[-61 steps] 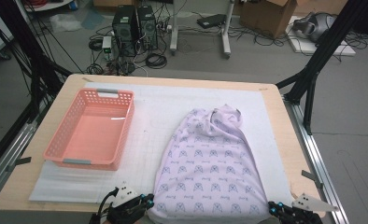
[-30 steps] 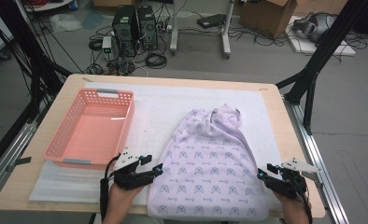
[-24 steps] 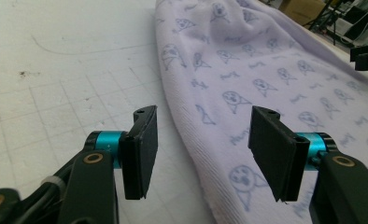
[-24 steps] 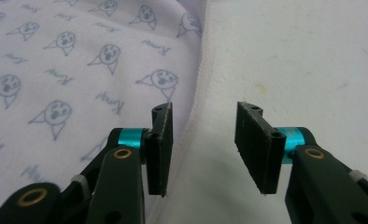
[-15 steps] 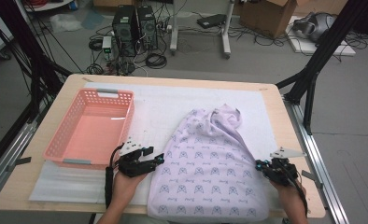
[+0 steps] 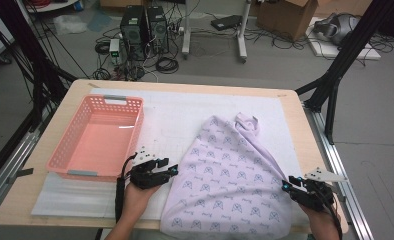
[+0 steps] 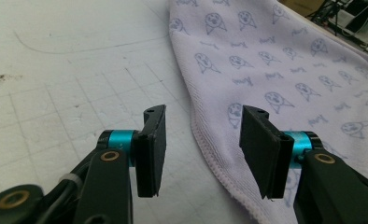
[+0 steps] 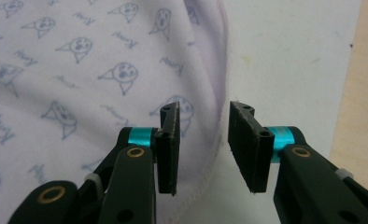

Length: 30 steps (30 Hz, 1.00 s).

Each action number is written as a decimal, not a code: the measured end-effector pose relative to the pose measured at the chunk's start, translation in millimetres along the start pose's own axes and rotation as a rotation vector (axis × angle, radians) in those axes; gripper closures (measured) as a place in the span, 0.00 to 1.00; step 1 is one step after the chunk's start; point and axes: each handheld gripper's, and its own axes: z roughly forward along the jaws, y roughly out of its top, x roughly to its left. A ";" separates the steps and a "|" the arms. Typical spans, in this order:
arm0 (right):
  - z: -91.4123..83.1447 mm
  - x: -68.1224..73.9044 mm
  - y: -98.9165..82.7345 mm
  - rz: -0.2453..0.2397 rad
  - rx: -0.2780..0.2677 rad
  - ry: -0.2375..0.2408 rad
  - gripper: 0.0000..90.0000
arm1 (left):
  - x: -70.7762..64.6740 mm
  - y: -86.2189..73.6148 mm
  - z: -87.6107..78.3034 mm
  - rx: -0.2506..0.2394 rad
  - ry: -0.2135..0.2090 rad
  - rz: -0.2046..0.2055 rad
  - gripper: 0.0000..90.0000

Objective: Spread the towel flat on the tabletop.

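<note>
- High view: since the earlier frames both hands have come up from the near edge of the table (image 6: 40, 200) and forward along the two sides of the lilac towel (image 6: 230, 185). The left gripper (image 6: 171, 170), which sat under the towel's near left corner two seconds back, now rests at the towel's left hem, about halfway up it and just beside the pink basket (image 6: 97, 137). The right gripper (image 6: 288, 184) has likewise moved up to the towel's right hem. The towel lies on the white mat (image 6: 185, 115), broad at the near end, bunched to a point at the far end, and its shape looks much the same as before.
- Left gripper view: the left gripper (image 7: 203, 140) stands about half open, its jaws having just been closing. The towel's (image 7: 285, 65) stitched hem runs up between the jaws; the left jaw is over bare mat (image 7: 70, 70), the right jaw over cloth. The pads do not pinch the cloth.
- Right gripper view: the right gripper (image 8: 203, 142) shows a narrower gap, its jaws having just been opening after a pinch. The towel's (image 8: 79, 60) hem runs through the gap, left jaw over the printed cloth, right jaw over the mat (image 8: 289, 56), with the wooden table (image 8: 366, 70) at the far right. Nothing is clamped.
</note>
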 end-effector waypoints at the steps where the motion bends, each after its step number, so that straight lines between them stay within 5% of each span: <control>1: 0.9 0.6 0.7 0.000 -0.002 0.001 0.70 | 0.6 1.0 1.5 -0.003 0.000 -0.003 0.58; 8: 4.1 0.6 1.2 0.008 -0.015 0.019 0.66 | -0.2 16.3 14.8 0.012 0.013 -0.001 0.54; 11: 3.9 0.3 1.7 0.002 -0.022 0.026 0.66 | 0.3 23.6 25.9 0.056 0.025 -0.001 0.51; 14: 4.0 -0.3 2.5 0.006 -0.027 0.034 0.67 | -0.8 27.4 36.4 0.028 0.023 -0.020 0.51; 19: 3.5 -3.2 2.9 0.025 -0.036 0.035 0.64 | -3.8 26.8 57.0 0.121 0.015 -0.034 0.48; 23: 3.6 -4.3 2.0 0.033 -0.038 0.033 0.64 | -20.3 25.1 64.4 0.174 0.057 0.101 0.49; 25: 4.4 -3.7 2.5 0.034 -0.035 0.036 0.64 | -26.4 23.6 63.9 0.179 0.118 0.192 0.66; 27: 5.1 -1.7 3.7 0.030 -0.036 0.036 0.64 | -28.8 23.6 61.2 0.198 0.083 0.200 0.94; 30: 6.5 0.7 4.6 0.024 -0.035 0.038 0.64 | -28.5 20.9 51.1 0.207 0.079 0.195 0.95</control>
